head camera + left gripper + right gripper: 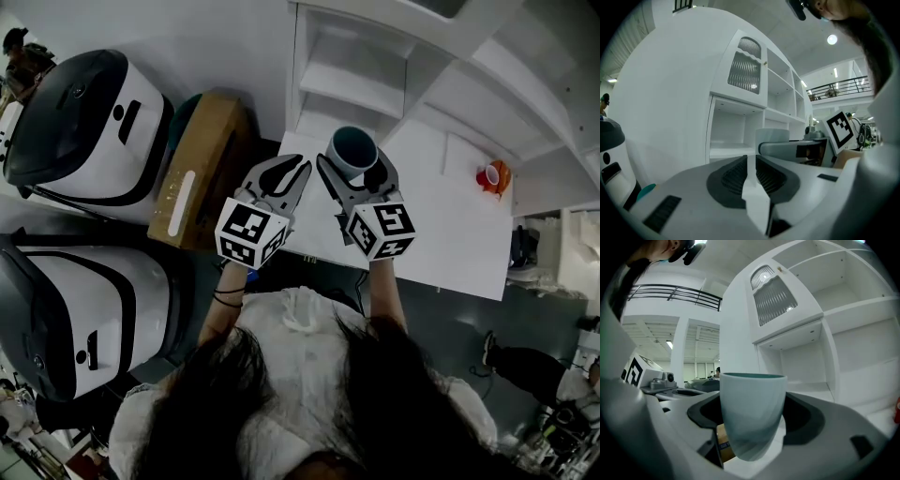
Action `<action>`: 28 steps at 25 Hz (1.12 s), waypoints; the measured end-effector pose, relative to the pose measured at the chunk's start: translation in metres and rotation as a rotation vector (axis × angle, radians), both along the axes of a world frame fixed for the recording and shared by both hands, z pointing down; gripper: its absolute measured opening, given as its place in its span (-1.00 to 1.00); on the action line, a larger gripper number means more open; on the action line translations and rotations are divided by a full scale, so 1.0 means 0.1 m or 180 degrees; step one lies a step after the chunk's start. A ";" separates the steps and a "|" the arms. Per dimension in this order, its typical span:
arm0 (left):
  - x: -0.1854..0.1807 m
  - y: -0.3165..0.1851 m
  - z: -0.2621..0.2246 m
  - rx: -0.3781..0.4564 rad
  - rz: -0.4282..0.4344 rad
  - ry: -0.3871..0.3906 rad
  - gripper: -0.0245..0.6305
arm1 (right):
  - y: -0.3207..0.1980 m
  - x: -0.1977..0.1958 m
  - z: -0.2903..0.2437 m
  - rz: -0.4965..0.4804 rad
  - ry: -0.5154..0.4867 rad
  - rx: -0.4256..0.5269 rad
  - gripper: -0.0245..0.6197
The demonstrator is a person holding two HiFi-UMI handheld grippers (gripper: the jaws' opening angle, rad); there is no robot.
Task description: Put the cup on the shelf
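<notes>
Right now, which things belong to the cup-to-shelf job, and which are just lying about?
Job: cup, held in the right gripper; shelf.
Lying about: box, two white machines, red thing on the table; left gripper shut, idle.

The cup (752, 416) is pale grey-blue outside and teal inside. The shelf (356, 80) is white, the box (202, 159) tan. The left gripper (298, 173) and right gripper (354, 161) are grey, with black-and-white square-patterned cubes.

Head view steeply down; gripper views both face shelf (729, 151).
</notes>
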State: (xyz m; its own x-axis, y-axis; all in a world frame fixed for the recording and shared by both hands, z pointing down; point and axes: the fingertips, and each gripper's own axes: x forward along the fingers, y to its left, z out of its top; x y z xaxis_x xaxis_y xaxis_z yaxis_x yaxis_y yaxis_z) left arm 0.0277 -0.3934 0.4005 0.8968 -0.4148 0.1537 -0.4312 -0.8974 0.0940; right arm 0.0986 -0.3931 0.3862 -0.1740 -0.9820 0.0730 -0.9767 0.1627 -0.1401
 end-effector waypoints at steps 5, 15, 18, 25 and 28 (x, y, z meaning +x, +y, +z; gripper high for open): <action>0.05 -0.11 -0.01 0.0013 0.0135 0.0016 -0.72 | -0.17 0.12 -0.08 0.0146 0.0081 0.0052 0.19; 0.11 -0.32 -0.01 0.0027 0.0284 0.0065 -0.72 | -0.71 0.37 -0.24 0.0298 0.0261 0.0159 0.19; 0.11 -0.39 -0.01 0.0016 0.0296 0.0083 -0.72 | -0.92 0.45 -0.28 0.0307 0.0336 0.0175 0.19; 0.17 -0.53 0.01 0.0002 0.0355 0.0095 -0.72 | -1.45 0.71 -0.36 0.0373 0.0372 0.0190 0.19; 0.20 -0.56 0.04 -0.0009 0.0373 0.0089 -0.72 | -1.67 0.83 -0.36 0.0399 0.0359 0.0193 0.19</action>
State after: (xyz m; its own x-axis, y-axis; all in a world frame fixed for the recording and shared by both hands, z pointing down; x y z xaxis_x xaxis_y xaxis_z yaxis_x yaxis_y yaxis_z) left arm 0.0480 -0.4492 0.4043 0.9430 -0.3066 0.1290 -0.3206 -0.9411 0.1070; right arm 0.1821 -0.5605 0.3499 -0.0441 -0.9987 0.0250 -0.9988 0.0436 -0.0220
